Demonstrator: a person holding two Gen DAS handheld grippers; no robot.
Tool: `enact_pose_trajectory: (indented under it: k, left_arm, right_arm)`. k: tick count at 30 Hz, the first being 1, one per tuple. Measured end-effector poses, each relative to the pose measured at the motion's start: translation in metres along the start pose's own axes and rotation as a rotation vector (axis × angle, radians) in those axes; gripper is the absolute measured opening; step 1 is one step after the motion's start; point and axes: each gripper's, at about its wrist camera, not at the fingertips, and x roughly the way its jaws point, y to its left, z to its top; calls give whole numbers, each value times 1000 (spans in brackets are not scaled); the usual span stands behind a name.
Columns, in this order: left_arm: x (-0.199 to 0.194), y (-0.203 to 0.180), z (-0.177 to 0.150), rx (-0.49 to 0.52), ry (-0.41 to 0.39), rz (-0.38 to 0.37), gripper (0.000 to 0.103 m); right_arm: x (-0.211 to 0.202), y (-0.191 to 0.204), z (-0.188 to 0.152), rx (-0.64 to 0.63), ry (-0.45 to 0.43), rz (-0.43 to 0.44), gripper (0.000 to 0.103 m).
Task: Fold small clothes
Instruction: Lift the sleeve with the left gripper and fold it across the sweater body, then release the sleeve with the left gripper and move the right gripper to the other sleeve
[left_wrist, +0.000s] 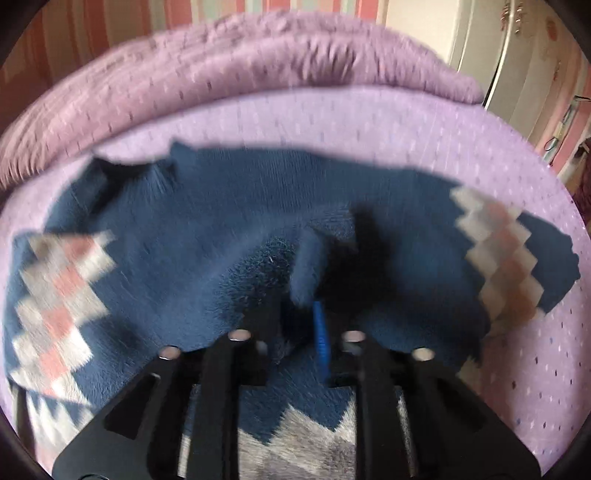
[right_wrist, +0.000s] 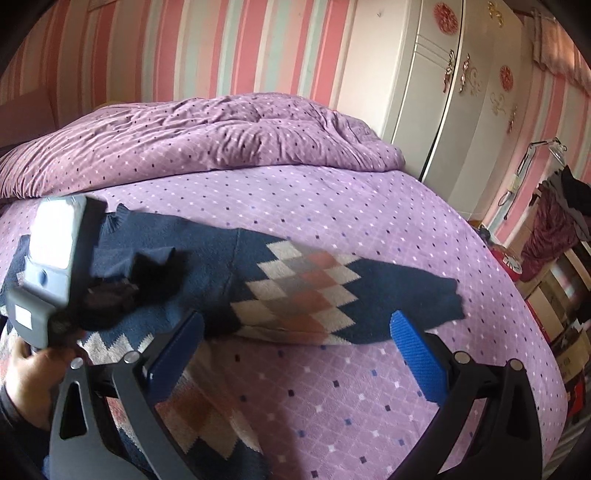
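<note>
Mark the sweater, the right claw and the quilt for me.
sweater (right_wrist: 207, 258): right wrist view, on the plain navy chest.
right claw (right_wrist: 295, 365): right wrist view, midway between its open blue fingertips.
quilt (right_wrist: 207, 136): right wrist view, on the rumpled purple top.

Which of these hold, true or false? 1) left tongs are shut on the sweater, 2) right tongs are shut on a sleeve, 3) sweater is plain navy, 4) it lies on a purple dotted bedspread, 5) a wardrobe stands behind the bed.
1) True. The left tongs pinch a bunched fold of the sweater.
2) False. The right tongs are open, their blue pads spread wide above the bedspread, holding nothing.
3) False. The sweater is navy with a pink, grey and white diamond pattern.
4) True. The sweater lies spread on the purple dotted bedspread.
5) True. A white wardrobe stands behind the bed, against the striped wall.
</note>
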Motion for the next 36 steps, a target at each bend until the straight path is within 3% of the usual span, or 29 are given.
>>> enact_pose_trajectory:
  k: [1, 3, 4, 7, 11, 13, 15, 17, 20, 21, 23, 26, 28, 30, 32, 36]
  left_arm:
    - [1, 0, -4, -9, 6, -14, 50]
    - [-9, 1, -12, -16, -11, -34, 67]
    - [-20, 2, -15, -17, -29, -42, 74]
    - [-54, 12, -18, -25, -106, -85, 80]
    - [-69, 28, -7, -24, -157, -40, 82]
    - [-50, 30, 1, -14, -121, -18, 80]
    - [-24, 30, 2, -20, -63, 18, 72]
    - [-7, 29, -1, -21, -25, 5, 71]
    - [19, 6, -13, 58, 39, 24, 72]
    - [20, -6, -19, 115, 11, 74, 72]
    - [18, -15, -23, 164, -14, 102, 73]
    - [0, -4, -23, 123, -33, 69, 81]
    - [-29, 11, -23, 94, -88, 66, 93]
    - [-60, 27, -25, 65, -140, 64, 99]
    - [-91, 50, -29, 33, -182, 80, 100]
    - [-122, 93, -37, -30, -185, 71, 100]
  right_arm:
    - [0, -1, -1, -1, 2, -2, 102]
    - [-2, -2, -2, -9, -2, -4, 102]
    - [-3, -2, -2, -15, -7, -7, 102]
    - [-5, -3, -1, -17, -13, -15, 102]
    - [-5, -7, -3, 6, -18, -6, 102]
    - [-3, -9, -4, 20, -11, 3, 102]
    - [-1, -10, -6, 17, -4, 4, 102]
    - [0, -10, -9, -4, -3, -3, 102]
    - [2, -12, -11, -28, 1, -21, 102]
    - [4, -15, -12, -26, 7, -27, 102]
    - [7, -22, -12, -14, 15, -30, 102]
    - [11, -34, -13, 14, 26, -50, 102]
    - [14, -41, -15, 31, 27, -50, 102]
    - [15, -47, -16, 39, 10, -39, 102]
    - [18, -58, -19, 52, -8, -41, 102]
    - [33, -87, -28, 139, 17, -41, 102]
